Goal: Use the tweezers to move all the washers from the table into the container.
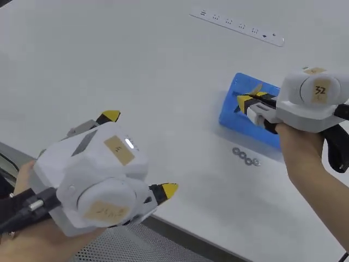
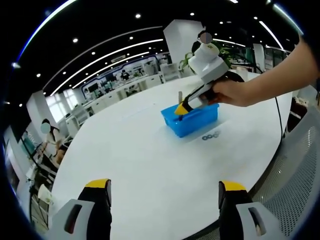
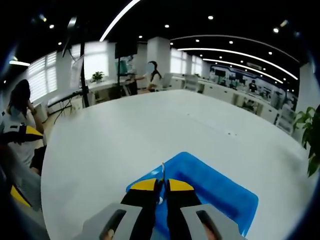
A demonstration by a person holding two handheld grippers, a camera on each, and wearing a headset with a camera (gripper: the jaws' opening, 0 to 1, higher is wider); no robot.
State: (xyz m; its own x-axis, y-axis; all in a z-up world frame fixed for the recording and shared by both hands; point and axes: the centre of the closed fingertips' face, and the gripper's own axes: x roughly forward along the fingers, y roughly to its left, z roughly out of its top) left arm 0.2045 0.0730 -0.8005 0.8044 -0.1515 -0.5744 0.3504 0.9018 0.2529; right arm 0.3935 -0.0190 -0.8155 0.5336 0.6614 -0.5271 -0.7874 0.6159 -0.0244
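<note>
Blue container, slim metal tweezers, round washers

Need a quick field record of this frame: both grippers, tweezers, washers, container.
left gripper: open, holding nothing, near the table's front edge
right gripper: shut on the tweezers, above the container
tweezers: thin metal tip showing between the right jaws, aimed at the container
washers: short row on the table, just outside the container's near side
container: blue tray; any washers inside cannot be told
power strip: far side of the table
</note>
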